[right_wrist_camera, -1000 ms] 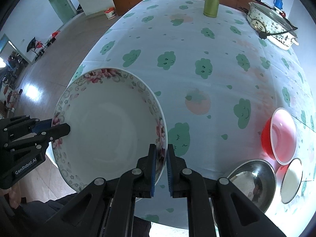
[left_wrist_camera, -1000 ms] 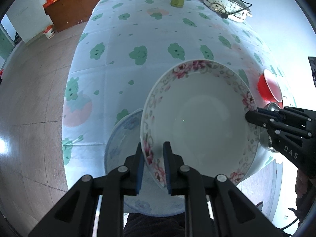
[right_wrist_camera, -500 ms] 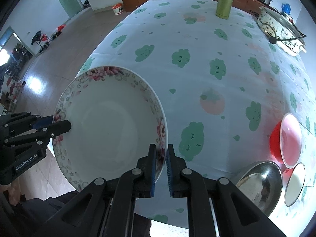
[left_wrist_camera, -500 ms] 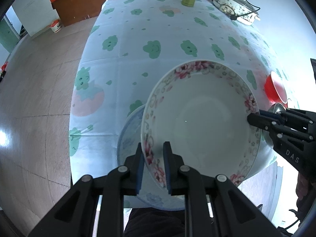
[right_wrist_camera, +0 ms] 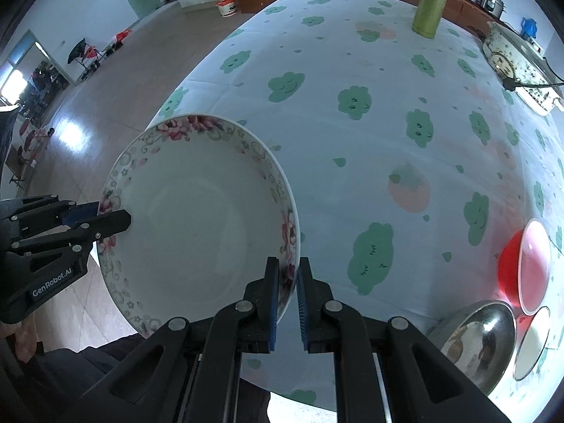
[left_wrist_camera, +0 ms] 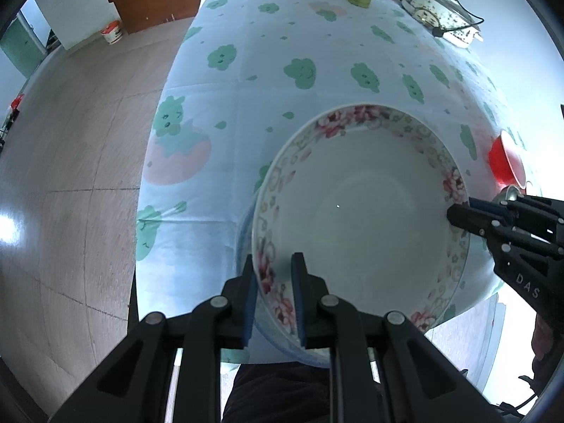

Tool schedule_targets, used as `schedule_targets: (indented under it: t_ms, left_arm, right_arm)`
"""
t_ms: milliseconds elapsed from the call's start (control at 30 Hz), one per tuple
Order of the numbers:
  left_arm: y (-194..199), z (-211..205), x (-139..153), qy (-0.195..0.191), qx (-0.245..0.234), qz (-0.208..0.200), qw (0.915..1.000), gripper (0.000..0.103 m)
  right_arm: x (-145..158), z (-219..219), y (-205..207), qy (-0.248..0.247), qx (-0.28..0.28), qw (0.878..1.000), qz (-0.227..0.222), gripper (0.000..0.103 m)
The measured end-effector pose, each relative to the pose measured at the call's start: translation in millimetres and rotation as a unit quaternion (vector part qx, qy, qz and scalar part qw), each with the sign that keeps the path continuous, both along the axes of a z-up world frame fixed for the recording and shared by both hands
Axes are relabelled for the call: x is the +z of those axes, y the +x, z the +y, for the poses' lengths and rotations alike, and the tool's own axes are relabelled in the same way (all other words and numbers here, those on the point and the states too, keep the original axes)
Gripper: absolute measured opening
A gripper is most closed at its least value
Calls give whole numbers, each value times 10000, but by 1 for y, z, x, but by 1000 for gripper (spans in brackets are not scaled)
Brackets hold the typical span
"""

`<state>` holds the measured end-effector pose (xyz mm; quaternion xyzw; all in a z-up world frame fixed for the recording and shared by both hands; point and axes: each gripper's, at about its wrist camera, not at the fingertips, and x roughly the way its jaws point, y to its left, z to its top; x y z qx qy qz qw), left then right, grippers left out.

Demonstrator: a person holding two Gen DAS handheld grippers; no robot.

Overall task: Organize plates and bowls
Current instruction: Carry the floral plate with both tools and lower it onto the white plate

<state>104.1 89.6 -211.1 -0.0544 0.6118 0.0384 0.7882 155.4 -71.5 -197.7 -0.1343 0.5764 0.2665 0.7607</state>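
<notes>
- Left wrist view: the left gripper (left_wrist_camera: pixel 273 294) pinches the floral bowl (left_wrist_camera: pixel 359 225) by its near rim.
- The right gripper (right_wrist_camera: pixel 287 287) clamps the opposite rim — bowl held above the table (right_wrist_camera: pixel 370 70), near its front edge.

Left gripper (left_wrist_camera: pixel 273 292) black plastic with blue finger pads, round silver screws, right gripper (right_wrist_camera: pixel 287 296) the same, white letters "GenRobot.AI" and "DAS" on the sides
</notes>
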Motion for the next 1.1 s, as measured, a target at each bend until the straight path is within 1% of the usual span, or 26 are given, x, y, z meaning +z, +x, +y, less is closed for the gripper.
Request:
schedule_targets:
  t_ms: [233,1100]
  left_arm:
    - [0,3,-5,21,72,67,9999,15]
    - [-4,11,-20,-2,262,238,9994,16]
  right_arm:
    - [-7,7,-1,-1,98,9999,72,11]
    - [-18,16,-3,-73,342,9992,211,11]
